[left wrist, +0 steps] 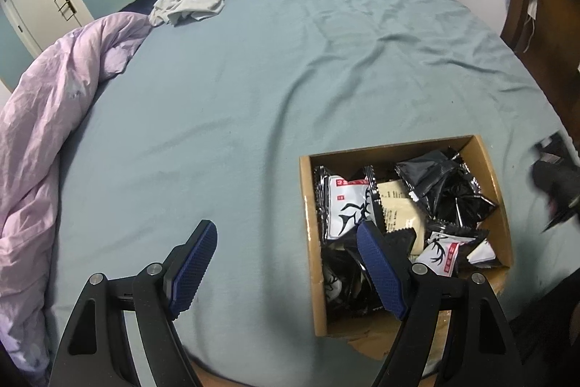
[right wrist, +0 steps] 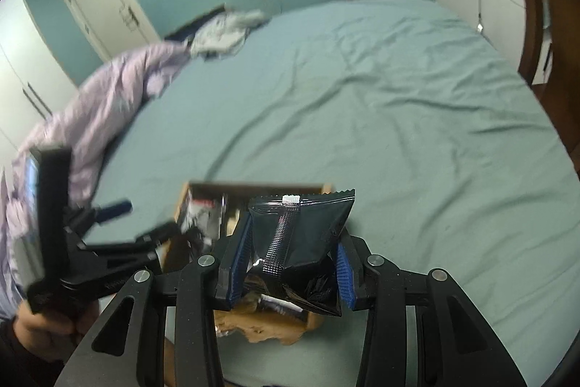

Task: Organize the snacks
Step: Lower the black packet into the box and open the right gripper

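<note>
Plainly, 1 bed (left wrist: 272,89) is seen bearing 1 box (left wrist: 487,165) in which about 10 packets are heaped, the count blurred by overlap, and 1 black packet (right wrist: 301,242) is clamped by the right gripper (right wrist: 293,263) above that box. Its slick film could be squeezed out of the pads and dropped onto the sheet, while the left gripper (left wrist: 286,260) is held spread and empty beside the box.
</note>
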{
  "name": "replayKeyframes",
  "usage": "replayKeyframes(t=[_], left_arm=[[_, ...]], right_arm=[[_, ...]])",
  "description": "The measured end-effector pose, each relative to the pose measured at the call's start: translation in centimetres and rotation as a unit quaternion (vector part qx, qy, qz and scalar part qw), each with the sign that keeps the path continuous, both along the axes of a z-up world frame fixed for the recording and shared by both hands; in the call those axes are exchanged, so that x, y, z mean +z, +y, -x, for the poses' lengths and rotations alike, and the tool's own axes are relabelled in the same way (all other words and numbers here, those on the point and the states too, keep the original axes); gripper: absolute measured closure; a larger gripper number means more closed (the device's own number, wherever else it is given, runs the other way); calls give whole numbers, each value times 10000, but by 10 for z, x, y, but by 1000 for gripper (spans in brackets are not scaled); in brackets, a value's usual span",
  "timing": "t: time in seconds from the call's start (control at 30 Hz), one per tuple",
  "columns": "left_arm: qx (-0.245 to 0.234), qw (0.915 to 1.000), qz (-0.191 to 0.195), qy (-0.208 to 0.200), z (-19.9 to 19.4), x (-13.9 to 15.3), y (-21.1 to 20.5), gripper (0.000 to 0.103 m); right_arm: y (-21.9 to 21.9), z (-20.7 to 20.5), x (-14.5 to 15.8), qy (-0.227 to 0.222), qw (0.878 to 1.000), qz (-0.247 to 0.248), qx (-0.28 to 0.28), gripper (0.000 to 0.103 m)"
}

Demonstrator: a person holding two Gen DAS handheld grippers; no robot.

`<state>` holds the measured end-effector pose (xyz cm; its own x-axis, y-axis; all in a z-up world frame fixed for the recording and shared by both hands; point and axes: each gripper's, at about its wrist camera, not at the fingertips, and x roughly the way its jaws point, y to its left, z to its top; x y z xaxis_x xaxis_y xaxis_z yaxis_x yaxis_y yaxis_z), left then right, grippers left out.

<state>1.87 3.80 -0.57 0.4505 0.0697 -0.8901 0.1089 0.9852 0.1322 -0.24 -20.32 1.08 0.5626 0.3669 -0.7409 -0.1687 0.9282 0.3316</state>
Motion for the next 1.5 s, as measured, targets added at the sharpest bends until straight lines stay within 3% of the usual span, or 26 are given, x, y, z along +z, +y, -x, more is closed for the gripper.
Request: replayKeyframes(t=[0.33, 0.43, 0.5, 0.67, 0.77, 0.9, 1.03, 1.13, 1.37, 1.5], left_arm=[[-111, 9999, -85, 15, 2, -3, -8, 22], [-159, 9998, -100, 50, 2, -5, -11, 22], [-180, 9998, -112, 59, 3, -6, -12, 22], [-180, 9997, -111, 99, 3, -8, -13, 21], [-143, 9997, -93, 147, 2, -10, -12, 20], [-125, 9997, -48, 205, 1, -11, -11, 16], [-147, 9996, -78, 219, 2, -11, -11, 14], [-119, 9995, 84, 287, -1, -10, -9, 13], [-23, 9992, 243, 326, -3, -6, -6, 12], [-14, 9989, 295, 366, -4, -6, -6, 12]], right_arm=[[29, -27, -22, 575, 9951, 669, 445, 62], [35, -29, -16, 483, 9946, 824, 393, 62], [39, -25, -13, 394, 9948, 836, 425, 59], [27, -8, -5, 262, 9984, 195, 463, 32], [15, 0, 4, 148, 9991, 267, 291, 31], [8, 8, 7, 245, 9969, 747, 63, 30], [-10, 18, -1, 711, 9969, 347, 1, 30], [-13, 14, -3, 807, 9963, 272, -114, 30], [11, -1, -9, 653, 9936, 919, -37, 30], [24, -1, -13, 589, 9928, 1037, 119, 30]])
